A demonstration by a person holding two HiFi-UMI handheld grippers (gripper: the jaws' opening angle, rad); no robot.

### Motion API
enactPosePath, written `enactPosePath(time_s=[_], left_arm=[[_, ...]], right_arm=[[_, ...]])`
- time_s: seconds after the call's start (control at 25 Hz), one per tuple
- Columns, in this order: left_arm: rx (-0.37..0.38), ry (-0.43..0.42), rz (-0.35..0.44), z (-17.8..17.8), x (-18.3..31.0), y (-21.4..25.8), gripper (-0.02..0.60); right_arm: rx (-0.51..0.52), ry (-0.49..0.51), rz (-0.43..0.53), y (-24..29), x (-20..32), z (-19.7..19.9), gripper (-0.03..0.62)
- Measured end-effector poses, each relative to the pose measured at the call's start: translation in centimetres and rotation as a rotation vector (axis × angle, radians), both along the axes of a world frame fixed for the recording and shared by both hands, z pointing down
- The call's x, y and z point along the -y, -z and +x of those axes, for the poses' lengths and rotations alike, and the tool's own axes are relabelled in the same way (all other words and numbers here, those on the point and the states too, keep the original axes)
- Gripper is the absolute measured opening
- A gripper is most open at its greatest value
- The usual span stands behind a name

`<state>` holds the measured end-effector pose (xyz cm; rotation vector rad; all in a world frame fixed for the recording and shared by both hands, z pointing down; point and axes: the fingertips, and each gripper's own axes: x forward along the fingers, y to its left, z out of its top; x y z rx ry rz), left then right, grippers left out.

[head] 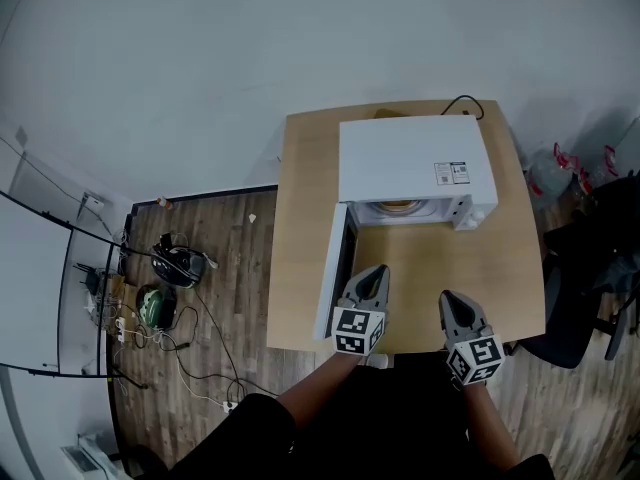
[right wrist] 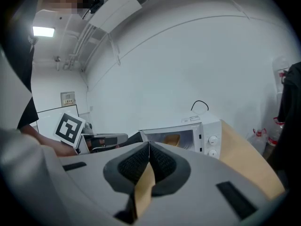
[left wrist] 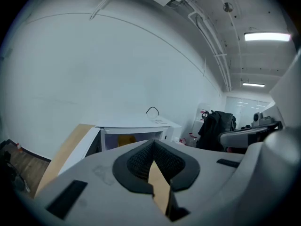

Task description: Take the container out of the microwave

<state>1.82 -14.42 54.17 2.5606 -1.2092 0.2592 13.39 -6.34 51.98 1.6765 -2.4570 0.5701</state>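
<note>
A white microwave (head: 415, 168) stands on a wooden table (head: 300, 218) with its door (head: 335, 268) swung open to the left. Inside sits a yellowish container (head: 397, 206), only partly visible. My left gripper (head: 374, 274) hovers over the table in front of the door's edge, shut with nothing in it. My right gripper (head: 453, 300) is beside it, in front of the microwave's right half, also shut and empty. The left gripper view has the container (left wrist: 126, 139) in the cavity beyond the shut gripper (left wrist: 153, 143). The right gripper view shows the container (right wrist: 172, 139) past its shut gripper (right wrist: 149, 145).
Cables and small devices (head: 165, 288) lie on the wooden floor at the left. A dark chair (head: 590, 268) with a black garment stands right of the table. A black power cord (head: 463, 102) runs behind the microwave. A white wall is behind the table.
</note>
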Motion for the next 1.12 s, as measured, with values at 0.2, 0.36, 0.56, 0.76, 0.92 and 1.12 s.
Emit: enactPosePath(time_s=[0.2,0.36,0.56,0.76,0.92,1.12], left_arm=[[0.008,0.06,-0.063,0.8,4.3,-2.7,0.012],[0.034,0.117,-0.041,1.3,8.1,-4.1,0.012],[0.042,0.158,-0.044,2.3,11.9,-6.0,0.012],[0.014,0.25,-0.084,1.9,14.5,-9.0,0.012],[-0.007,0.283,-0.121,1.8,16.2,-11.8,0.012],[-0.014,0.265,-0.158,2.4,18.0,-14.8,0.012]], right_arm=[[0.003,-0.001,-0.02,-0.9,2.6,2.0,0.06],[-0.013,-0.005,-0.025,-1.4,4.0,3.8,0.06],[-0.022,-0.022,-0.05,-2.3,5.0,6.2,0.06],[-0.037,-0.021,-0.066,-3.0,5.8,7.3,0.06],[-0.056,-0.005,-0.073,-3.4,6.2,7.5,0.06],[-0.065,0.004,-0.1,-4.0,6.0,7.2,0.06]])
